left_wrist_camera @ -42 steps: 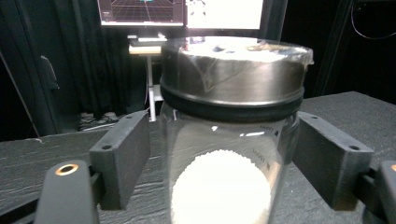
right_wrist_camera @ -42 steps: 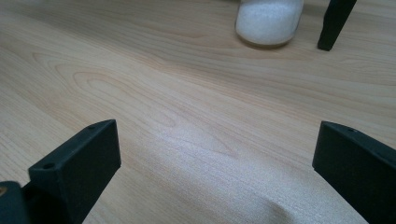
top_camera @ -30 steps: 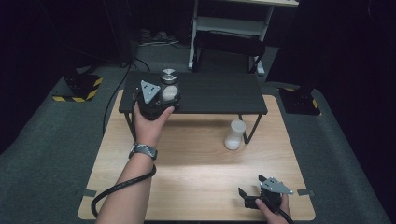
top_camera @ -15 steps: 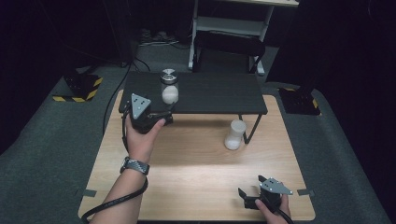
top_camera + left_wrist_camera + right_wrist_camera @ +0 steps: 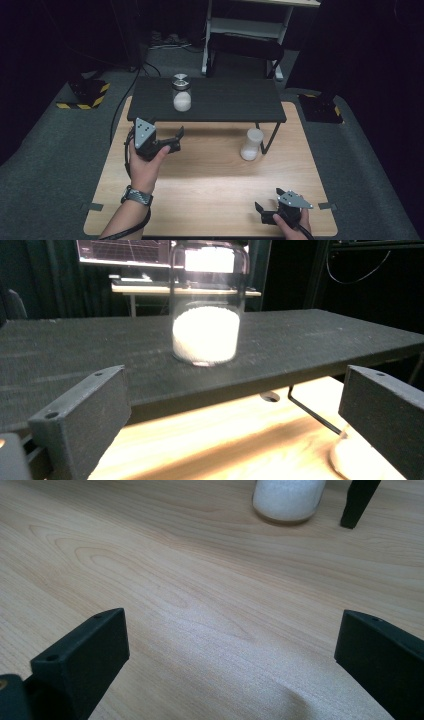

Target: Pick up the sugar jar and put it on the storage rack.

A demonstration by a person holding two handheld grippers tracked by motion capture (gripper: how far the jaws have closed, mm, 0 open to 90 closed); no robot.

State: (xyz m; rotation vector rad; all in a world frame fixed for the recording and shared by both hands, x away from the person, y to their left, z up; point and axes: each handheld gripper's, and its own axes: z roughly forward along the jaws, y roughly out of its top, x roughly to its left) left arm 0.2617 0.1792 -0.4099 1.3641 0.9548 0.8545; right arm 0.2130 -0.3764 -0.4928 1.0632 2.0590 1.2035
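Left hand-held gripper (image 5: 170,137) empty, jaws wide apart, near jar (image 5: 181,93) on black shelf (image 5: 230,102); right hand-held gripper (image 5: 266,204) open over surface (image 5: 200,190).

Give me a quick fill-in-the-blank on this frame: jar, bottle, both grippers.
1. The jar stands on the black ____.
2. The white bottle stands on the wooden table, beside the shelf's ____.
3. The left gripper has its jaws ____, with nothing between them.
4. The right gripper sits near the table's ____ edge.

Missing words: shelf; leg; open; front

Jar (image 5: 206,305) top cut off, blurred.
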